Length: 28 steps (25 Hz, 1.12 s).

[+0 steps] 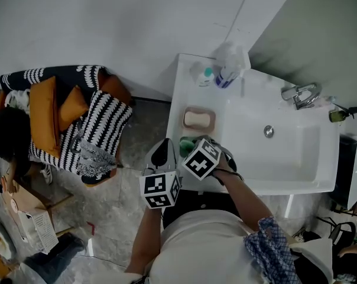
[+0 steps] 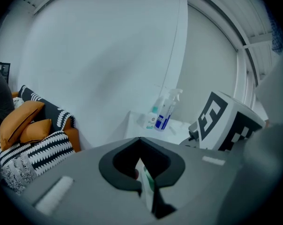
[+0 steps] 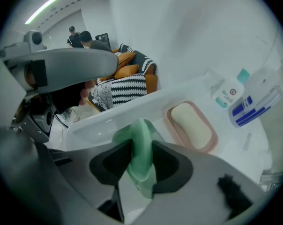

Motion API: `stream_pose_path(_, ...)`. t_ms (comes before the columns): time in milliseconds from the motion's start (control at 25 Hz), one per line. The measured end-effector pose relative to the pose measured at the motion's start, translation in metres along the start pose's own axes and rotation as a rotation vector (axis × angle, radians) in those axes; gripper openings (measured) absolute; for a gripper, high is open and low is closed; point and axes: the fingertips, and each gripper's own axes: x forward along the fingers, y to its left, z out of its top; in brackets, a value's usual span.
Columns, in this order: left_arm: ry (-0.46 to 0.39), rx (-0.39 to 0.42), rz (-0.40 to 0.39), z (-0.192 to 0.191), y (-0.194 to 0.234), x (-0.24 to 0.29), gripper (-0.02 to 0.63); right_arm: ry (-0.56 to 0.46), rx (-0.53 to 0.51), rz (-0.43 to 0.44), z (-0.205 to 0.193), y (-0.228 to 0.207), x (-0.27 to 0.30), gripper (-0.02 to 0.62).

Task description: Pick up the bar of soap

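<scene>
The right gripper [image 3: 140,159] has its jaws set narrow and pressed against both faces of a pale green bar of soap [image 3: 141,142], which stands on edge between the pads. This grip sits over the left ledge of the washbasin [image 1: 177,102], close to the front left corner. A wider pale green shape lies directly beneath the bar; whether it is a dish cannot be determined.

The left gripper [image 2: 140,153] has its jaws brought together at the tips, leaving only a thin slit, and holds nothing. It hangs just outside the front left corner of the washbasin, beside the right gripper.

A cream bar of soap [image 1: 198,119] lies flat in a pink soap dish [image 1: 212,122] midway along the left ledge, just beyond the green bar and apart from both grippers.

A spray bottle [image 1: 229,70] and a small bottle with a teal cap [image 1: 205,74] stand at the back left corner. The faucet [image 1: 301,93] is mounted at the back edge.
</scene>
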Motion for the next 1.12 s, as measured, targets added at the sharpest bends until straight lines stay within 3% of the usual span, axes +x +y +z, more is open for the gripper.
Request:
stream_pose_path(320,0.042,0.012,-0.029,-0.008,-0.002,0.006,0.008,-0.01,0.087,0.098,-0.001,0.003,0.013,0.138)
stream_pose_path(760,0.032,0.017,-0.024,-0.004,0.001,0.005,0.008,-0.069,0.07,0.096,-0.001,0.01,0.009,0.132)
stream_pose_path(1120,0.034,0.033,-0.054,-0.002,-0.006,0.011,0.009,-0.211,0.186,0.054,0.005,-0.008,-0.031,0.132)
